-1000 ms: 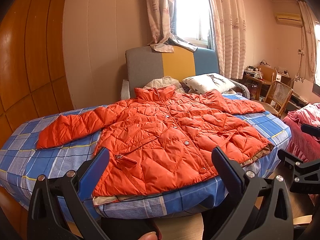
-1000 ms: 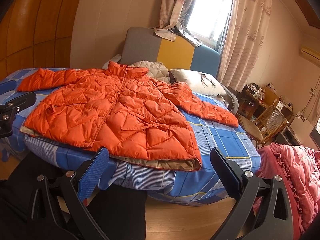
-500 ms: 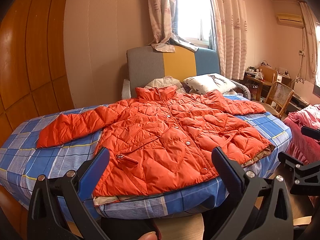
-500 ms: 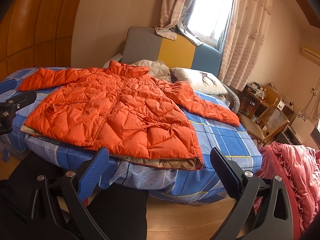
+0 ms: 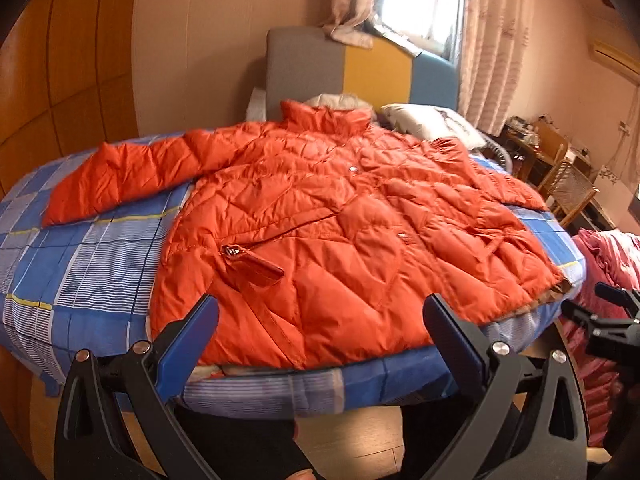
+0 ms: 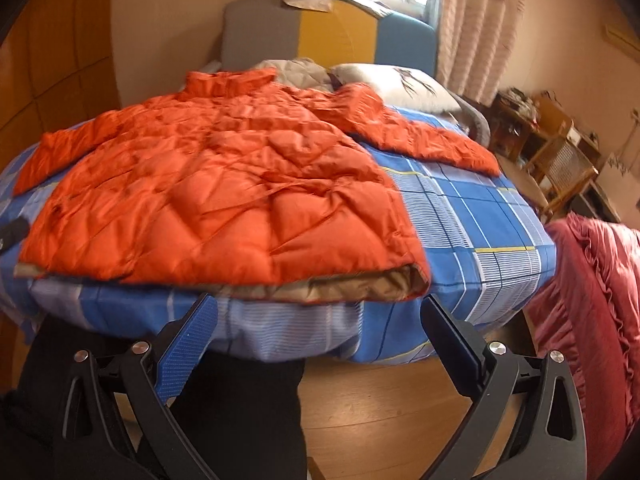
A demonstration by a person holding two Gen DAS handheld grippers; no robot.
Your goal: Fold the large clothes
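An orange quilted jacket lies spread flat, front up, on a bed covered with a blue checked sheet. Its left sleeve stretches out over the sheet towards the wooden wall panels; its collar points at the grey, yellow and blue headboard. The hem, showing a tan lining, lies along the near edge of the mattress.

The left gripper hangs just before that hem with its fingers spread wide and nothing between them. In the right wrist view the right gripper is low in front of the bed's edge, below the jacket's right hem corner, fingers likewise spread and empty. The right sleeve runs out past a white pillow. Farther right stand a wicker chair and a heap of pink-red bedding.
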